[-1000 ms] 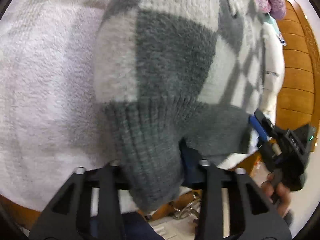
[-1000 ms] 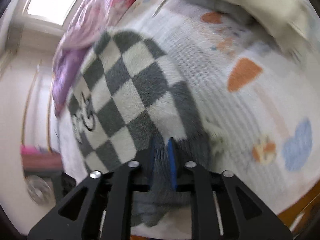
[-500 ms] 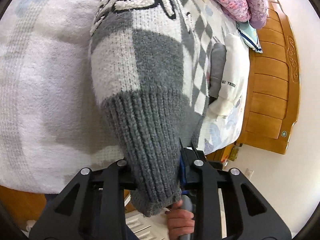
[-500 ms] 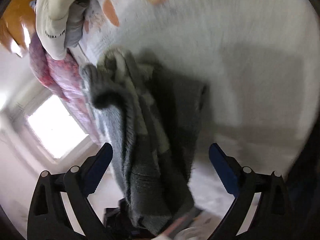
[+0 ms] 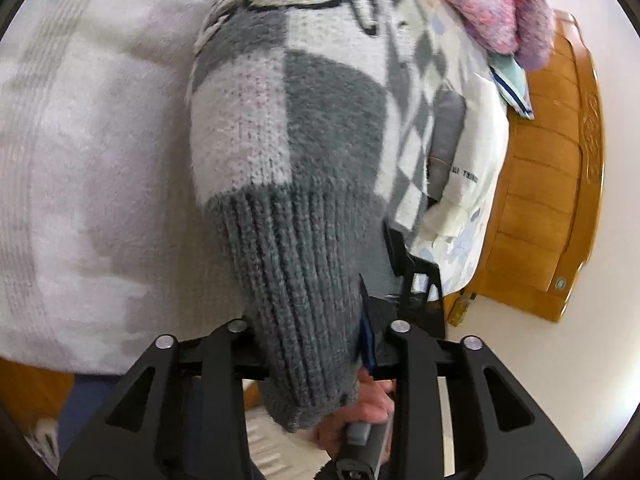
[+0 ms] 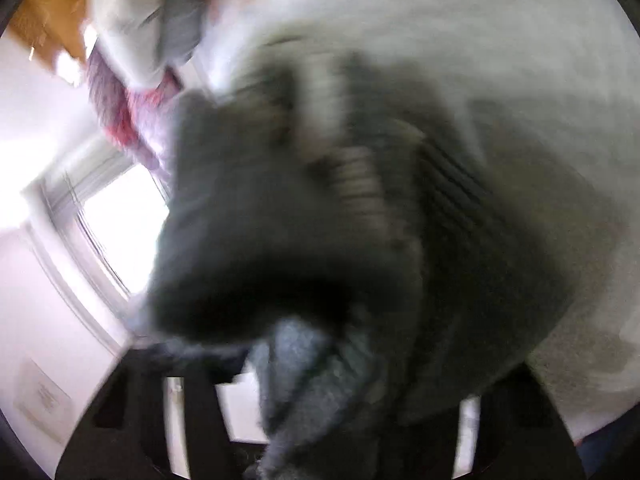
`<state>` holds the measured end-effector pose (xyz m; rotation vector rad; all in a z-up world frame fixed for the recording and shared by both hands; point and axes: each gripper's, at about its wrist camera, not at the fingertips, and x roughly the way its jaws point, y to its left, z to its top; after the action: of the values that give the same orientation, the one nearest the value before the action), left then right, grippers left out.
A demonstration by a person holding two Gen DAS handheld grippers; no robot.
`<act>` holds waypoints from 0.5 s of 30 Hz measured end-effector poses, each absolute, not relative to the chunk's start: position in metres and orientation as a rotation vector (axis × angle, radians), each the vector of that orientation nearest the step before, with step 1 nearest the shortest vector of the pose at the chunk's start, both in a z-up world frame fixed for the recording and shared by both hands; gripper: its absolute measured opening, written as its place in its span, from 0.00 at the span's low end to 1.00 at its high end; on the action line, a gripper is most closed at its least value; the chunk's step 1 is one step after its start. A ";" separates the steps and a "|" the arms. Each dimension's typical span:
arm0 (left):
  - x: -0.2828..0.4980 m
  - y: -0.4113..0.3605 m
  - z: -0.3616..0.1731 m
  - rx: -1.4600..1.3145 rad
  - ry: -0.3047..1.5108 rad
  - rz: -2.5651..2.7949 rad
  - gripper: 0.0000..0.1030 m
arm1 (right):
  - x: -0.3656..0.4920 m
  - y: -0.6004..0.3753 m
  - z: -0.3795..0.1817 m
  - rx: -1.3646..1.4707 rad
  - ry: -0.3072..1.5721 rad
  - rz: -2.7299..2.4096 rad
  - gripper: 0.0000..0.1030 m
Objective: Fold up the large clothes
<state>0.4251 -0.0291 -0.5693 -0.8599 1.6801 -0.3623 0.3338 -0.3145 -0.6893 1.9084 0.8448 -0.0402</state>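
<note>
**A:** While the left hand-held gripper (image 5: 312, 340) clamps the ribbed grey hem, the checkered sweater (image 5: 288, 128) stretches away from it across the white bedspread (image 5: 80, 152). Its far part seems to lie on the bed with the near end raised. I'd judge the fold as barely begun: one end is gathered, nothing is squared or stacked.

**B:** And further right?

**A:** Beyond the sweater sits a pile of white and grey clothes (image 5: 464, 160), a pink fluffy blanket (image 5: 492, 4) above it, then the wooden bed frame (image 5: 548, 200). Just beside the hem, the right hand-held gripper (image 5: 404, 276) shows as a dark frame, the person's hand (image 5: 360, 412) beneath.

**B:** Is the right one holding?

**A:** Can't tell. Its own view is smeared with blur; dark knit (image 6: 304, 216) fills the lens and hides the fingertips. Whether the sleeves are tucked is hidden too, and the lettering on the sweater is cut off at the top.
</note>
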 end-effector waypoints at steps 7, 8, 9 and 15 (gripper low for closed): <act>0.441 -0.032 -0.542 -0.801 1.577 -0.339 0.35 | 0.384 -0.320 -0.598 1.518 0.997 -0.026 0.35; 0.444 -0.034 -0.522 -0.728 1.528 -0.386 0.31 | 0.390 -0.319 -0.579 1.445 1.009 -0.023 0.34; 0.447 -0.033 -0.506 -0.693 1.497 -0.413 0.29 | 0.395 -0.319 -0.565 1.396 1.013 -0.014 0.34; 0.464 -0.025 -0.435 -0.648 1.443 -0.441 0.28 | 0.432 -0.310 -0.474 1.149 1.021 0.053 0.32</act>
<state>0.4637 -0.0254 -0.4354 -0.6478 1.4428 -0.4407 0.4323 -0.3097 -0.4736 1.1487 1.0206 0.0531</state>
